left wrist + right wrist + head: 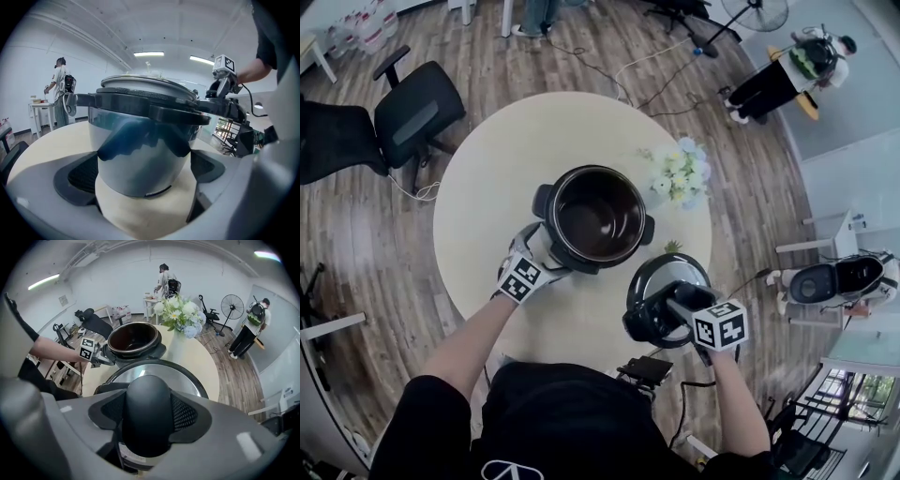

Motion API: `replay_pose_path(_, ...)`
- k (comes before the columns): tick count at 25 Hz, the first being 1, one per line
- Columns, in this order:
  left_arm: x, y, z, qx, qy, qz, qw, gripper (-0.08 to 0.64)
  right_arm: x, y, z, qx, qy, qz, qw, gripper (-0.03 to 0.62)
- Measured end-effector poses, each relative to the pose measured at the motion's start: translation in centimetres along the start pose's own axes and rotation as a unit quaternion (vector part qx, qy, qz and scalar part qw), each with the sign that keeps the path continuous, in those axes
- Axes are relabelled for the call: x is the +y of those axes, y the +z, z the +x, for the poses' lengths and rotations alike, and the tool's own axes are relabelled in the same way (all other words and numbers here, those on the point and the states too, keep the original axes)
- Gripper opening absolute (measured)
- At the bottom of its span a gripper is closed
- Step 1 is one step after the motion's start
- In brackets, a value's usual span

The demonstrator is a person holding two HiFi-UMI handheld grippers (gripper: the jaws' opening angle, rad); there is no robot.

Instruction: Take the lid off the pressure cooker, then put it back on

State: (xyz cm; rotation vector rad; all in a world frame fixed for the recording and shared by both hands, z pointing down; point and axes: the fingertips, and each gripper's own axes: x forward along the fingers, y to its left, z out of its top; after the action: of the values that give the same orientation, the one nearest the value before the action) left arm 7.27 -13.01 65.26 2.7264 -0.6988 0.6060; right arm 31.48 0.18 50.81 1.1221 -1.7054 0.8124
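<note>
1. The right gripper (147, 416) is clamped half-wide on the handle (146, 401) of the lid (673, 274).
2. The left gripper (143, 180) presses both sides of the pressure cooker (598, 217) and is the nearer gripper to it.
3. The open cooker lies beyond and left of the lid.
4. The lid's underside is hidden, and it is unclear whether the lid rests on the table (487, 187).

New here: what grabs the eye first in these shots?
The open pot in the middle of the round table stands out first. Its dark inside is bare, and the left tool is clamped on its near-left side. The lid is off, by the table's near-right edge, gripped by its handle in the right tool. White and blue flowers stand just right of the pot.
</note>
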Motion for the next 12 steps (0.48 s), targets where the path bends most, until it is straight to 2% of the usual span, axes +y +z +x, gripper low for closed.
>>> replay_pose_path(12,0.0,-0.1,0.0,0.001,0.000,0.000,1.0000,0.591,-1.2,-6.5,10.4,0.023,0.003,0.034,0.999,0.288)
